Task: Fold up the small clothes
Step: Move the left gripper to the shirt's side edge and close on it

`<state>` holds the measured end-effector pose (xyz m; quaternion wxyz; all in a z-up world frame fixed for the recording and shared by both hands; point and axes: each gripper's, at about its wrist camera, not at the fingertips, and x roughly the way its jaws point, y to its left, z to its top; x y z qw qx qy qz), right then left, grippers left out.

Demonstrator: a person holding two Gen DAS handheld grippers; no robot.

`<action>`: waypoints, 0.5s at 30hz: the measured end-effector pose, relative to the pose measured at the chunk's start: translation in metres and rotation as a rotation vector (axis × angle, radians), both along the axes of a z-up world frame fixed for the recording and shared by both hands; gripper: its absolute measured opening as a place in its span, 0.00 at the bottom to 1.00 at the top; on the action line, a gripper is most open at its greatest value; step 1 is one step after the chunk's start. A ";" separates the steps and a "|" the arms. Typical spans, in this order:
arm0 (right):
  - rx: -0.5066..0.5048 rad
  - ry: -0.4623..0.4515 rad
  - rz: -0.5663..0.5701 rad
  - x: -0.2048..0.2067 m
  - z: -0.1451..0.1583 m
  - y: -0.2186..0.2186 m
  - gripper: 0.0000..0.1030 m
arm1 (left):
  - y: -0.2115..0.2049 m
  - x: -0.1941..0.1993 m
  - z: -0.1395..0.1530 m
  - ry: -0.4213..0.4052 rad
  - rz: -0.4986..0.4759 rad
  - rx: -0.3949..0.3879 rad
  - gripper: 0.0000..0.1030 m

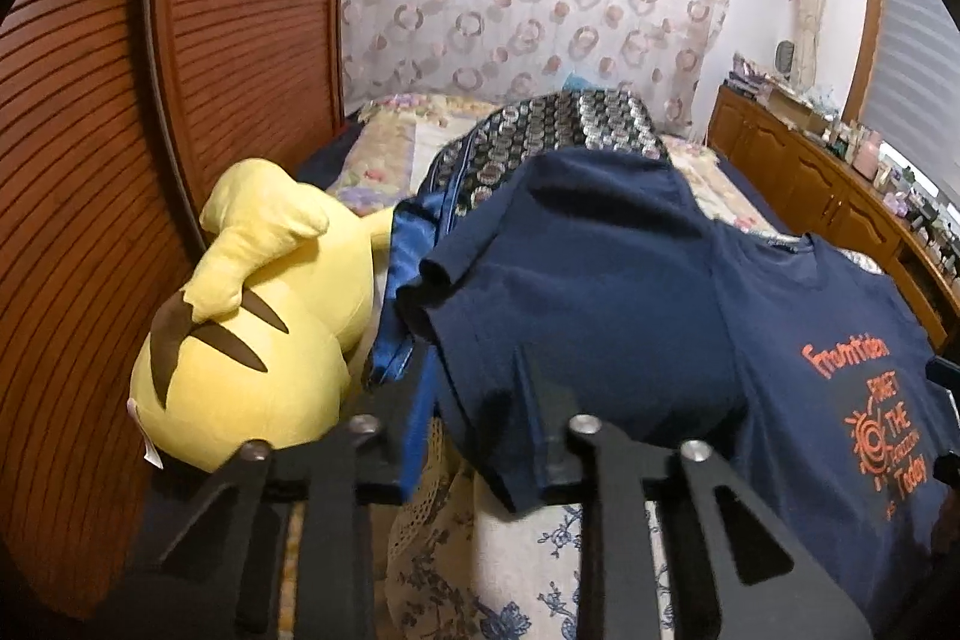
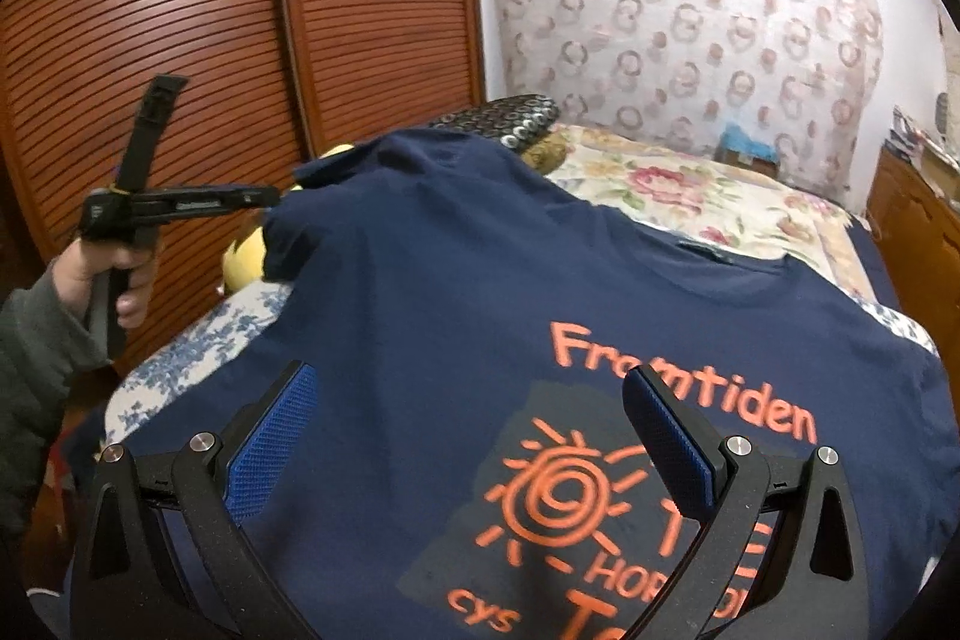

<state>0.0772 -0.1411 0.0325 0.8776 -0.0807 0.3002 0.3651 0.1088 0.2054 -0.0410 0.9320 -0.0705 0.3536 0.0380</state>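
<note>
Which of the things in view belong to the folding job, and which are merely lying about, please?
Belongs to the job: navy T-shirt; left gripper, pinching its sleeve; right gripper, open above the print.

Just lying about: yellow plush toy; dark patterned blanket; floral bedspread; wooden cabinet.

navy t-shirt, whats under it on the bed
The navy t-shirt lies on a blue-floral white cover, which shows at its left edge and lower hem. A dark patterned cushion sticks out behind its raised shoulder. Whatever props that shoulder up is covered.
</note>
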 end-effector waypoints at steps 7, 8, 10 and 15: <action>-0.014 0.015 0.044 -0.012 -0.008 0.011 1.00 | 0.002 0.009 -0.013 0.045 0.007 -0.010 0.21; -0.017 0.015 0.046 -0.013 -0.009 0.011 1.00 | 0.003 0.009 -0.013 0.043 0.009 -0.013 0.21; -0.022 0.006 0.045 -0.017 -0.009 0.010 1.00 | 0.003 0.009 -0.011 0.035 0.001 -0.014 0.21; -0.021 -0.004 0.038 -0.020 -0.007 0.006 1.00 | -0.002 0.010 -0.008 0.030 -0.034 -0.011 0.01</action>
